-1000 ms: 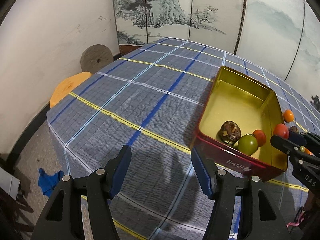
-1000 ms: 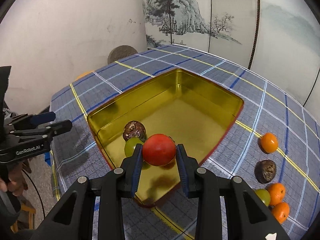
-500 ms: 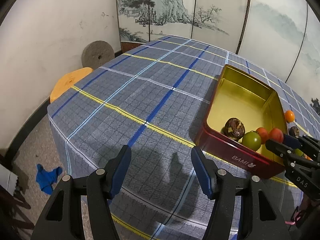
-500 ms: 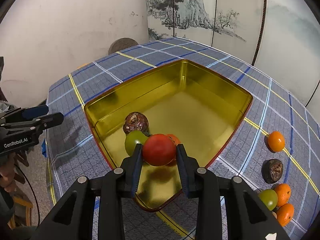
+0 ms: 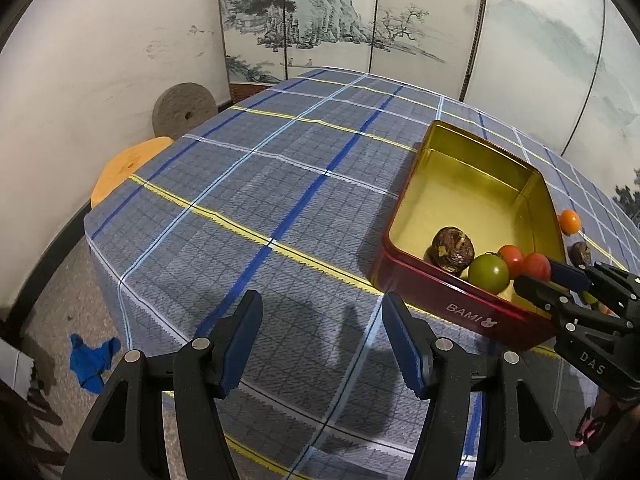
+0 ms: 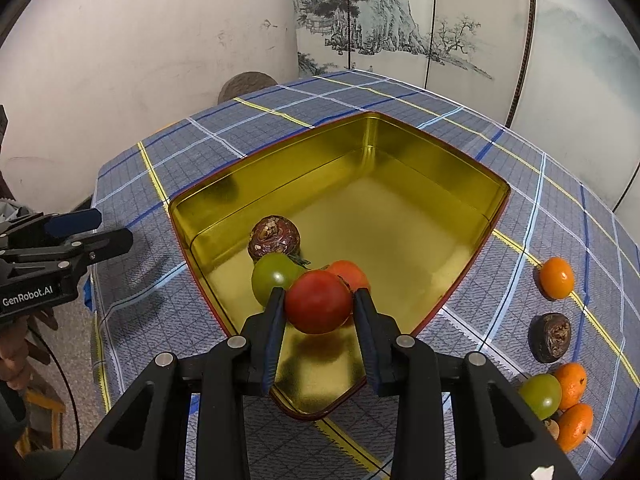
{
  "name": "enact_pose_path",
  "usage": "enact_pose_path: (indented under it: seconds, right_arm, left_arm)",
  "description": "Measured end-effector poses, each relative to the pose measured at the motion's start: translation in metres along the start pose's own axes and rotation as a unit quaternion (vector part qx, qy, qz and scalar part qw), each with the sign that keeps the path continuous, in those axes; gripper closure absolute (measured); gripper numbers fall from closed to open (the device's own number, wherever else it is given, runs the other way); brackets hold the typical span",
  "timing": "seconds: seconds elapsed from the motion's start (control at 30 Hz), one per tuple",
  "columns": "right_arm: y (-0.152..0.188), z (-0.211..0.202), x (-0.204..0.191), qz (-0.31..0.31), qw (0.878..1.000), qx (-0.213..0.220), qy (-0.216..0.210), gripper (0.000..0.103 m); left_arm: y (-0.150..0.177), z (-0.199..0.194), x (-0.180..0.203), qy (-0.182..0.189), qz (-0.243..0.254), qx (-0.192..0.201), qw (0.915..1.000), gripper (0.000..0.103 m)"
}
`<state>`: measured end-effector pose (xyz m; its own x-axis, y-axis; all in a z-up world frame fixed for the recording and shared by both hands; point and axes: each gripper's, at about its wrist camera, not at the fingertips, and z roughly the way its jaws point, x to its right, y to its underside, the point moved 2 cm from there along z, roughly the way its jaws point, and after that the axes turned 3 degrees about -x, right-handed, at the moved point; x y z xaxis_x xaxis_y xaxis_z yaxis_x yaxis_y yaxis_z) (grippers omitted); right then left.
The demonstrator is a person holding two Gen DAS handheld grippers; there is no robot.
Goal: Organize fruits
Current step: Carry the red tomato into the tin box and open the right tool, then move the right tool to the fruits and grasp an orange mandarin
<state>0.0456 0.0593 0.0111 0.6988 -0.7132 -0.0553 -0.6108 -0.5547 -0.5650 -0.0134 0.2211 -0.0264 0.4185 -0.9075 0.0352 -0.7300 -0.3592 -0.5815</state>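
While my right gripper [image 6: 319, 305] clamps the red tomato [image 6: 318, 301] low inside the gold tin [image 6: 436, 160], beside 3 other fruits, my left gripper [image 5: 322, 334] hangs open and empty over the plaid tablecloth [image 5: 240, 184].

In the right wrist view the red tomato [image 6: 319, 301] covers most of an orange fruit [image 6: 349, 273] behind it. A small brown thing [image 6: 553, 427] by the tangerines [image 6: 575, 426] is mostly hidden by the gripper's frame. In the left wrist view the right gripper [image 5: 549, 277] hides the fruits beyond the tin [image 5: 460, 307]
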Motion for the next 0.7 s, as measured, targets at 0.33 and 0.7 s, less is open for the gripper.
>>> enact_pose_path:
  seconds: [0.33,0.7]
  right_arm:
    - [-0.002,-0.001,0.001,0.003,1.0,0.003,-0.002,0.067]
    - [-0.001,-0.028,0.007,0.02,0.999,0.035,-0.013,0.062]
  left_arm:
    - [0.001,0.001,0.006,0.003,0.006,-0.001,1.0,0.04]
    - [0.002,-0.005,0.024,0.015,0.023,0.004,0.9996,0.04]
